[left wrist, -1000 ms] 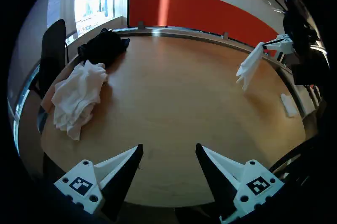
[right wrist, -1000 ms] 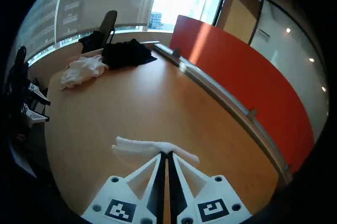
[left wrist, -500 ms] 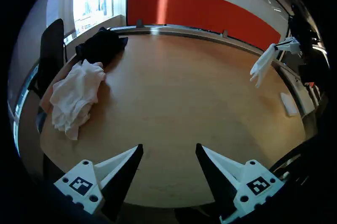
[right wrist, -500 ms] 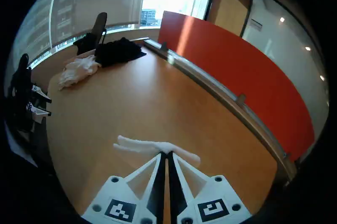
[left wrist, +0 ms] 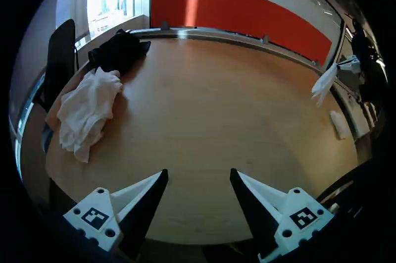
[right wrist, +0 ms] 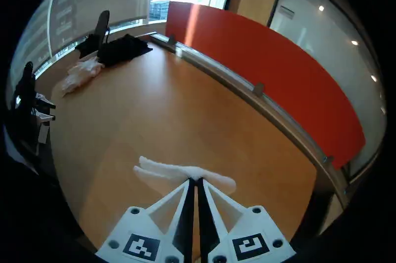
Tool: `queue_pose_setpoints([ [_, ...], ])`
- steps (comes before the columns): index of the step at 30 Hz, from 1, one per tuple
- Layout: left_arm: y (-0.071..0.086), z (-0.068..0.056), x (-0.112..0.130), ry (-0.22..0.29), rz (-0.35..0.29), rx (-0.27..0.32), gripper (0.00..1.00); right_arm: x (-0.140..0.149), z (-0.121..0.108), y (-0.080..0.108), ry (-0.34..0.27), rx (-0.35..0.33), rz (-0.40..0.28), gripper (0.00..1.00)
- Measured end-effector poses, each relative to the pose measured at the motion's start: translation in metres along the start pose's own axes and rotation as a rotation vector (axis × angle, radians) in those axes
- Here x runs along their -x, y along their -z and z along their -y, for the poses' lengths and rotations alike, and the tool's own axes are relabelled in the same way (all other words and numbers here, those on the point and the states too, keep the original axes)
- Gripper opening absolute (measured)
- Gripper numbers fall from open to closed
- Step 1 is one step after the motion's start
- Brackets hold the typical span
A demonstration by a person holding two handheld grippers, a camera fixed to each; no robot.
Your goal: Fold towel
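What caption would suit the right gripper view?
Shut tongs hold a white towel over a wooden table.

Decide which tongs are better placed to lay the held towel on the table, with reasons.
Right. The right tongs are shut on the white towel above the table; the left tongs are open, empty and far from it.

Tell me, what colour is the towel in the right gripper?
White. The towel shows best in the right gripper view.

Cloth pile (left wrist: 86,109) at table (left wrist: 213,114) left edge, garment (left wrist: 118,51) just behind it; towel (left wrist: 324,83) hanging far right
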State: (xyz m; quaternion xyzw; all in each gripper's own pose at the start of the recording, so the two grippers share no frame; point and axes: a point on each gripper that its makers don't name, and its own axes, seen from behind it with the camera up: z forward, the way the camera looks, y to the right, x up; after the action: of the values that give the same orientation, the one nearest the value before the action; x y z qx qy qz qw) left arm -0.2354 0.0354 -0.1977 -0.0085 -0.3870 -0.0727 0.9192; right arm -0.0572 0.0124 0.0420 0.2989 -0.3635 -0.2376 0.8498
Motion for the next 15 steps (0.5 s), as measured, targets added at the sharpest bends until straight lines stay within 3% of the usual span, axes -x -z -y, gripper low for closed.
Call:
queue_pose_setpoints([
  [15,0.003,-0.004,0.001,-0.014,0.013,-0.02,0.93,0.07,-0.08,0.029,-0.035,0.071,0.132,0.04],
])
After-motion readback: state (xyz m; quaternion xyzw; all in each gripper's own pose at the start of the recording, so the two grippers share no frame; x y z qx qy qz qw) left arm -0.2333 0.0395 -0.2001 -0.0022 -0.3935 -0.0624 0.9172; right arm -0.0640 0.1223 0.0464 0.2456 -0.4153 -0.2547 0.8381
